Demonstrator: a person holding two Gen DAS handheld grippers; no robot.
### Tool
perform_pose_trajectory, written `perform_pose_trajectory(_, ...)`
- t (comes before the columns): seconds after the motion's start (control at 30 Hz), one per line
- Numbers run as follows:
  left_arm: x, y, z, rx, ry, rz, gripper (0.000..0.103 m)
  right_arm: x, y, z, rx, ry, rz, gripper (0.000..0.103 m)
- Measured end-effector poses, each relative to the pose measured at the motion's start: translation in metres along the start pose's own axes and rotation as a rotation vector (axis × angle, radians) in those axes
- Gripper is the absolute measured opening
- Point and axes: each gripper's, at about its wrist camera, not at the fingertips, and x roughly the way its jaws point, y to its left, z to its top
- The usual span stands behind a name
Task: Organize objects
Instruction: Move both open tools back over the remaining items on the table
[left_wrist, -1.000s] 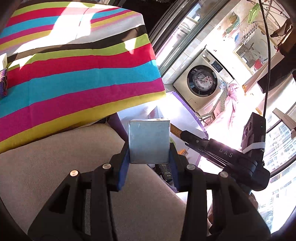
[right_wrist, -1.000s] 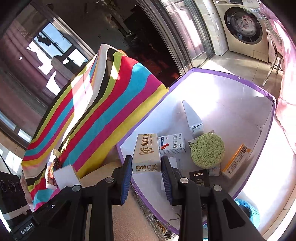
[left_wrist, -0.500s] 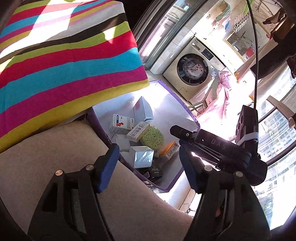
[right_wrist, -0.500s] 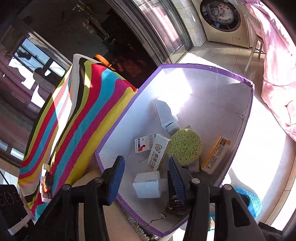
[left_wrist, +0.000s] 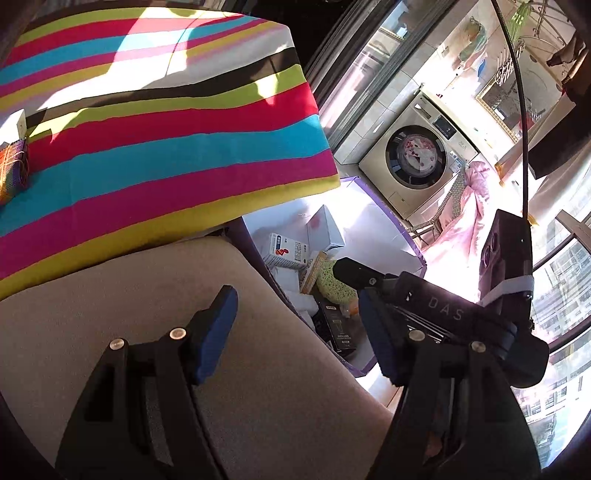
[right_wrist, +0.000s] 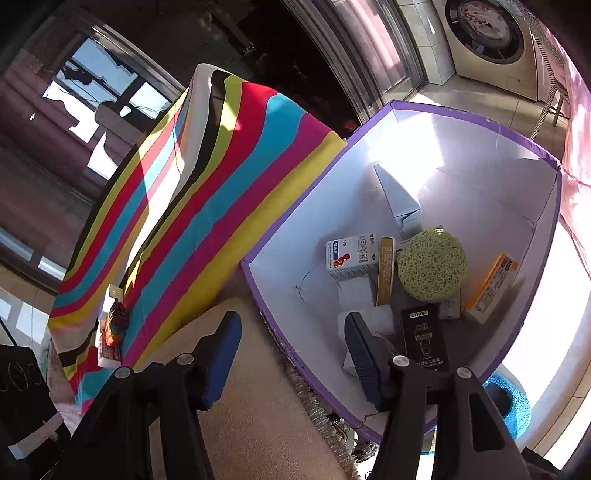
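While my right gripper (right_wrist: 291, 354) opens, empty, my left gripper (left_wrist: 295, 325) stands open too. Boxes fill the purple-rimmed bin (right_wrist: 480, 127) at right.

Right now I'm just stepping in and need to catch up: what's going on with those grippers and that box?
A person is sorting small things into the purple-edged box. Both grippers are empty: the left gripper stands open, the right gripper is opening, nothing between their fingers. The box holds cartons, a green sponge, an orange carton and a black packet. A few items remain on the striped cloth.
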Motion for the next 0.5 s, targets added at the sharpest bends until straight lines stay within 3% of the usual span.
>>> perform_pose_trajectory(0.5,-0.082,0.066,-0.011,-0.109,-0.145,0.172,0.073,0.01,0.071,-0.012,-0.132,0.019,0.072,0.063)
